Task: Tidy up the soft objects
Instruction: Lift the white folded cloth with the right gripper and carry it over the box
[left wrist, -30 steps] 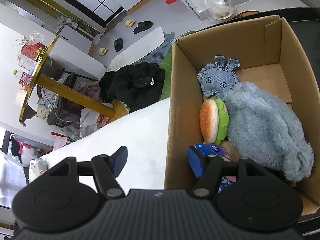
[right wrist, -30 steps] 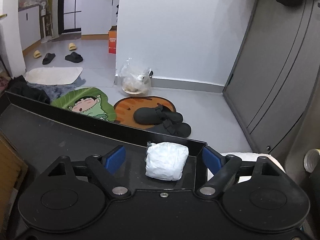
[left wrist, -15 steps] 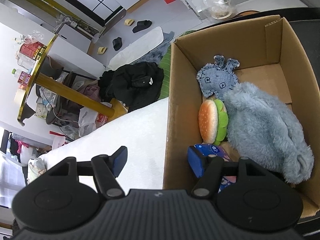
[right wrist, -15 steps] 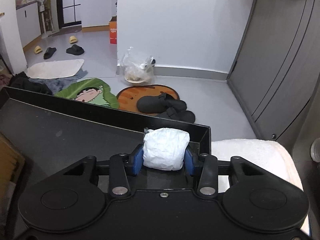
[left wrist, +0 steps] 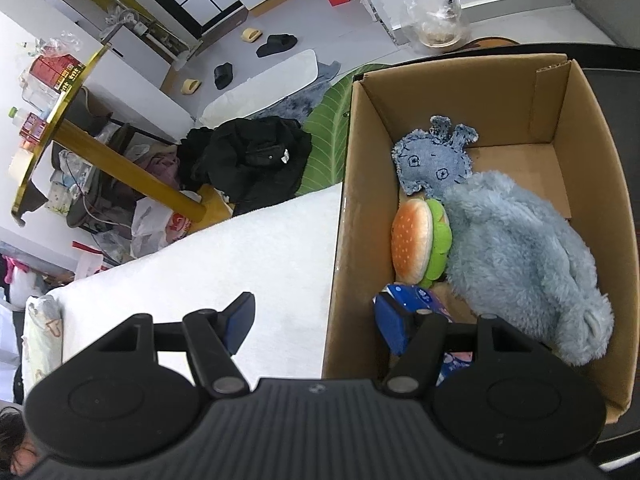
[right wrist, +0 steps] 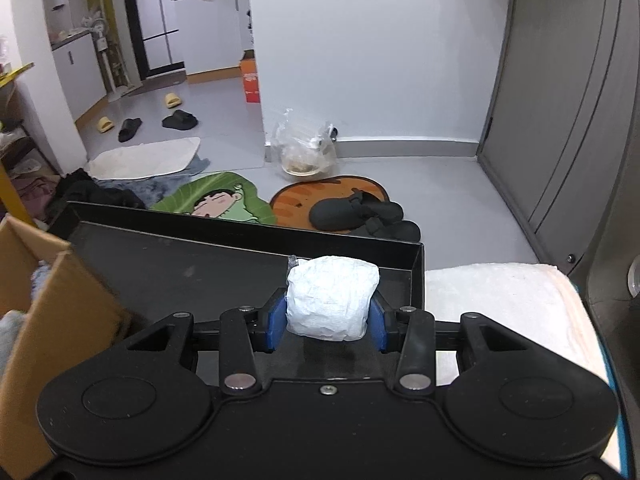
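In the left wrist view, the left gripper [left wrist: 314,316] stands wide open and holds nothing. Its two blue-padded fingers straddle the near left wall of a cardboard box [left wrist: 338,216]: one finger is outside over a white towel [left wrist: 224,256], the other is inside the box. Inside the box, a fluffy blue plush [left wrist: 520,256] fills most of the right side. A burger-shaped plush [left wrist: 416,242] stands on edge between that plush and the left wall, touching the plush. A flat denim toy [left wrist: 434,158] with stitched eyes lies at the far end, just above the burger. A blue printed packet [left wrist: 416,294] sits at the near end, partly hidden by the inner finger. Beyond the box, a pile of black clothes [left wrist: 252,156] lies on the floor.

In the right wrist view, the right gripper [right wrist: 327,320] is closed on a white crinkled soft packet [right wrist: 332,298], with both blue pads pressed against its sides. The packet is over the right end of a black tray [right wrist: 208,264], near its far right corner. Whether it touches the tray floor cannot be told. The cardboard box stands at the left edge, and a white towel lies just right of the tray. Black slippers [right wrist: 360,216] rest on an orange mat [right wrist: 296,202] on the floor beyond.
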Tool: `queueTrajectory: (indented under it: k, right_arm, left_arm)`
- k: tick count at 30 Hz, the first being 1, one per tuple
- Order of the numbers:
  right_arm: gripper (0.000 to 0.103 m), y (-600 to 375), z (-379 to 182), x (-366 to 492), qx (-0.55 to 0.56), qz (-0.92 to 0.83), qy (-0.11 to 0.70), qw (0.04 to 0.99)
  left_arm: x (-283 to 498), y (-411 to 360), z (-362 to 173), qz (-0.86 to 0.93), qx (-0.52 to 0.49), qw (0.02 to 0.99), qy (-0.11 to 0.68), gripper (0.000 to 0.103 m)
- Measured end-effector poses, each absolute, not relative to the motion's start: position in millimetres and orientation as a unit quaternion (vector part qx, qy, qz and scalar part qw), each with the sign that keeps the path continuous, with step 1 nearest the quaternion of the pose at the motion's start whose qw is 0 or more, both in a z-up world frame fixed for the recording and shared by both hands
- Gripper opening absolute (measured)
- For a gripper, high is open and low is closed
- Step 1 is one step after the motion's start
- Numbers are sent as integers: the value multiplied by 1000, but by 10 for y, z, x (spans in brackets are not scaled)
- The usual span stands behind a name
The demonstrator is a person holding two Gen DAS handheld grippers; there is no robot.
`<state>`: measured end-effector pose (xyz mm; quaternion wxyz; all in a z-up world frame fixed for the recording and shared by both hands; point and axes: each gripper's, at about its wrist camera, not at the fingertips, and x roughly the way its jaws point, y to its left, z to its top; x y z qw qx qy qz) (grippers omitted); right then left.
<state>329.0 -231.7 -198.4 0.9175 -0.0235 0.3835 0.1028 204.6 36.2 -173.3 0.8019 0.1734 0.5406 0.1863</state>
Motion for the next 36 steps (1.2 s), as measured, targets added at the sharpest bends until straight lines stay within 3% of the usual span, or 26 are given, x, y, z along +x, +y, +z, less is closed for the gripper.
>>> queueTrajectory:
  k: [15,22,27,32,36]
  right_arm:
    - [41,-2144,-1550,2909,-17,145,372,917]
    - [41,-1966,-1406,2771,-23,177,364,914]
    - [41,-1791,-1319,2697,-42,188,362,912]
    - [41,-1640,-1214,2648,-49,203,352,912]
    - [41,-1520,-1156,2600,-55,223,345,910]
  left_arm:
    - [1989,611,-1661,158,86,821,542,61]
    - [1970,712,-1691,145,52,821,550,38]
    - [1954,736,-1697,134,42,824,549,30]
    - [1941,763,-1719,110,31,826,552,15]
    - [1919,792,-1707,100,21,829,549,14]
